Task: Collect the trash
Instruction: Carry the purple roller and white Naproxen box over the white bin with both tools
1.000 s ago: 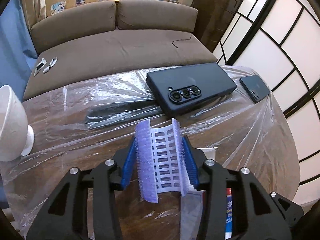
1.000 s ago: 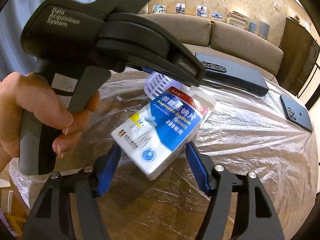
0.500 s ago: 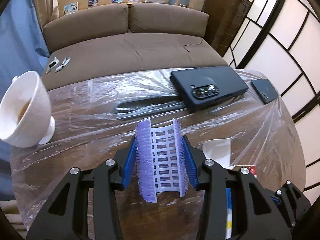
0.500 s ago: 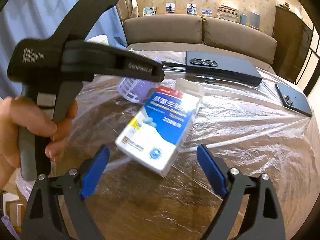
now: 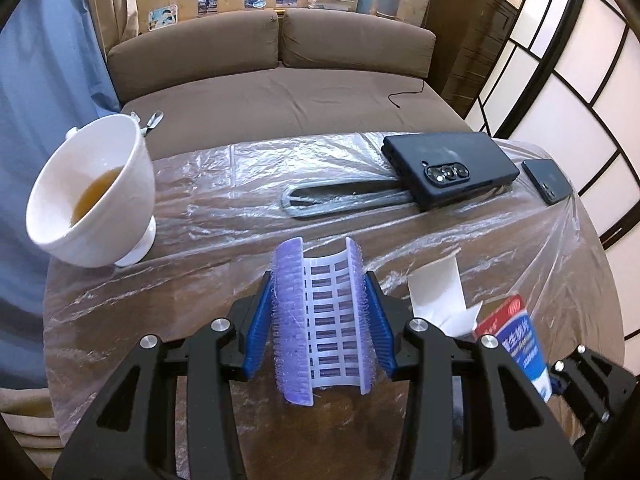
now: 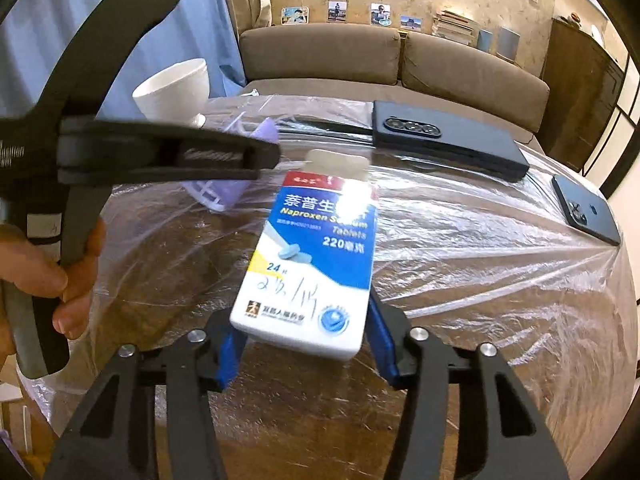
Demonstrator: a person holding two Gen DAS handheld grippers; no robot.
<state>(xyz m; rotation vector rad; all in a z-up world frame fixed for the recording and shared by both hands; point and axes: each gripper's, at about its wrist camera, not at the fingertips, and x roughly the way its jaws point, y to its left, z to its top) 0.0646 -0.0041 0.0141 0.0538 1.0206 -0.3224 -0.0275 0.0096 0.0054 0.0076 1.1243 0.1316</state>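
Observation:
A purple and white hair roller (image 5: 320, 312) sits clamped between the blue pads of my left gripper (image 5: 318, 292), above the plastic-covered round table (image 5: 224, 280). In the right wrist view the roller (image 6: 224, 196) shows under the left gripper's black body. A blue and white medicine box (image 6: 316, 248) with a red top and an open white flap stands lengthwise in my right gripper (image 6: 300, 344). Its jaws are closing, and the blue pads lie against the box's two sides. The same box (image 5: 520, 340) shows at the lower right of the left wrist view.
A white footed cup (image 5: 92, 200) holding brown liquid stands at the table's left. A large dark phone (image 5: 448, 168) and a smaller one (image 5: 546, 180) lie at the far right, with a dark flat strip (image 5: 340, 200) under the plastic sheet. A brown sofa (image 5: 280, 92) is behind. A hand (image 6: 48, 280) holds the left gripper.
The left gripper carried the roller leftward, bringing the cup into view. The right gripper's jaws spread wide off the tilted box, then closed in on it with the box turned lengthwise.

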